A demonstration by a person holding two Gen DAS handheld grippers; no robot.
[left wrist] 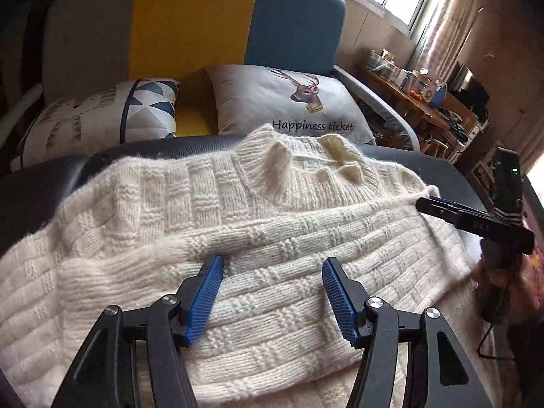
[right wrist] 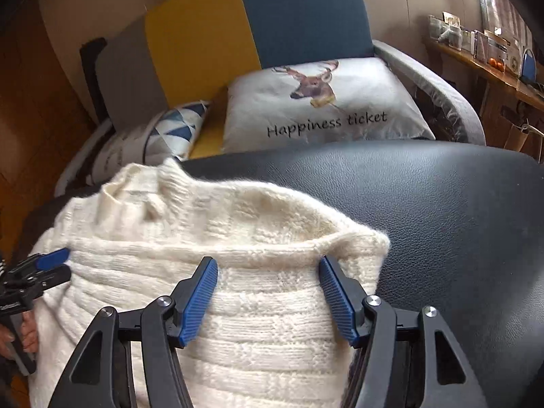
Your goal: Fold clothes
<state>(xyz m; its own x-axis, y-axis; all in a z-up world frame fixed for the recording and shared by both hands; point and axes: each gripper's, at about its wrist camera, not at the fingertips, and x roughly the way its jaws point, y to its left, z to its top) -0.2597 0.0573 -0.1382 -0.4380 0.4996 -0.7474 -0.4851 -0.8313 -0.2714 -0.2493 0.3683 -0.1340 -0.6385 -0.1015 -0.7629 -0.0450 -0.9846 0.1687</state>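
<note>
Your cream knit sweater (left wrist: 258,238) lies spread over the black leather surface (right wrist: 442,210), collar toward a cushion (left wrist: 289,102) printed "Happiness ticket" under a deer head. Your left hand-held gripper (left wrist: 272,265) hovers released above the knit; your right hand-held gripper (right wrist: 268,265) is likewise spread wide over the folded edge

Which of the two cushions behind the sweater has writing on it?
The grey cushion on the right, printed with a deer head and "Happiness ticket". The other cushion, to its left, shows only blue and grey triangles.
</note>
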